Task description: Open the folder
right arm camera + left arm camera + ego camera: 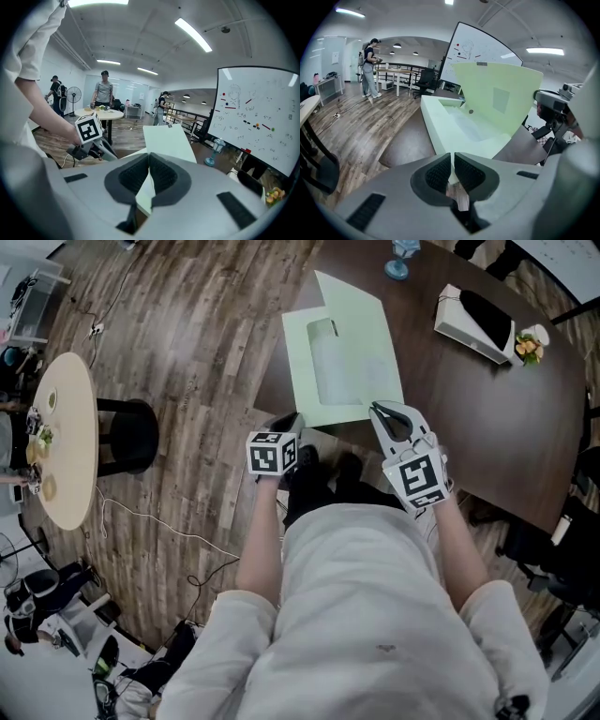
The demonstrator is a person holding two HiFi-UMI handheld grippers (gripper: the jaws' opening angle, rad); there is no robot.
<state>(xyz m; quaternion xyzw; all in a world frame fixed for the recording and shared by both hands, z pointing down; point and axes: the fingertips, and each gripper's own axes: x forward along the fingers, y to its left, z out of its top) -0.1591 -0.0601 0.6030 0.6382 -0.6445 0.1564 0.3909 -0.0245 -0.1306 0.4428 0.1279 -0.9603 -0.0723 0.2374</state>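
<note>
- The dark counter [487,418] carries the pale green folder [347,362] at its near-left edge, with its long axis running away from that edge.
- The bottom sheet [298,362] is clamped at its near edge by the left claw [286,426].
- The raised cover [352,296] is pinched at its near corner in the closed right claw [377,411]. Further opening likely calls for it to be swung away from the left claw.

A light green folder [342,362] lies on the dark brown surface [469,418] with its top flap partly up, the left gripper [287,422] holding its near left corner and the right gripper [379,410] holding the flap's near right corner.
</note>
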